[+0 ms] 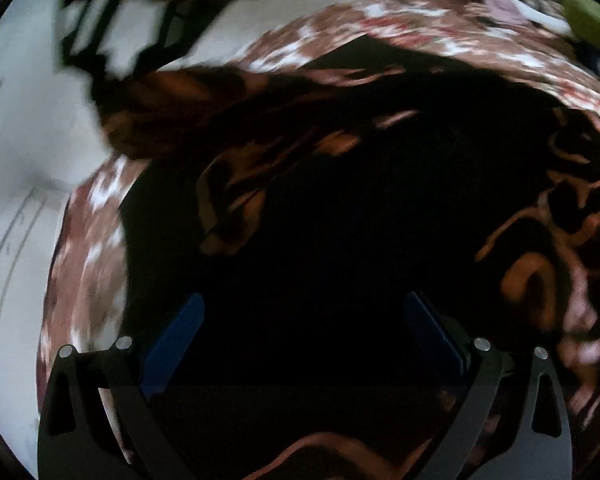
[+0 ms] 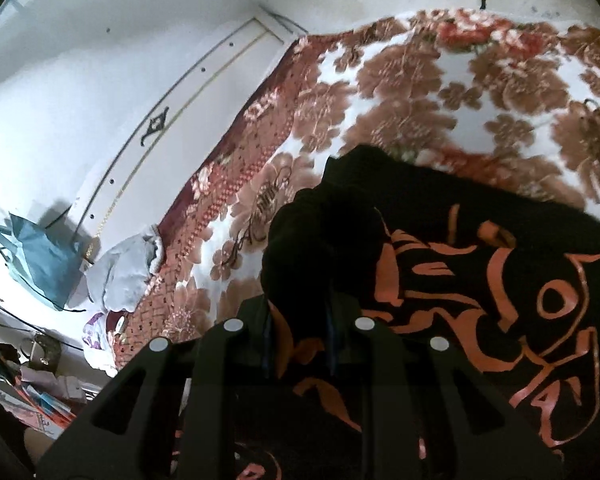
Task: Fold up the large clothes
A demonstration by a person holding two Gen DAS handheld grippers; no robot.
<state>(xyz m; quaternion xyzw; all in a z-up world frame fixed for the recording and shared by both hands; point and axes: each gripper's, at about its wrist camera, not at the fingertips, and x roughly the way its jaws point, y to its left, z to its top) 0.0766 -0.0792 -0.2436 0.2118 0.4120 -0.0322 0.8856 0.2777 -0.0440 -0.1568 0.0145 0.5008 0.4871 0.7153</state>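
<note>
A black garment with an orange print [image 2: 480,280] lies on a bed with a brown and white floral blanket [image 2: 420,100]. My right gripper [image 2: 298,312] is shut on a bunched fold of the garment, which stands up in a dark hump just ahead of the fingers. In the blurred left wrist view the same black garment [image 1: 340,200] fills the middle, with the blanket [image 1: 420,28] beyond it. My left gripper [image 1: 304,320] hovers over the dark cloth, its blue pads [image 1: 176,340] far apart and nothing pinched between them.
A white panel with dark trim [image 2: 140,120] runs along the bed's left side. A blue bag [image 2: 40,256] and a grey cloth [image 2: 128,268] lie beside the blanket's edge. Clutter [image 2: 20,380] fills the lower left. Other clothes, one green [image 1: 592,20], sit at the far right.
</note>
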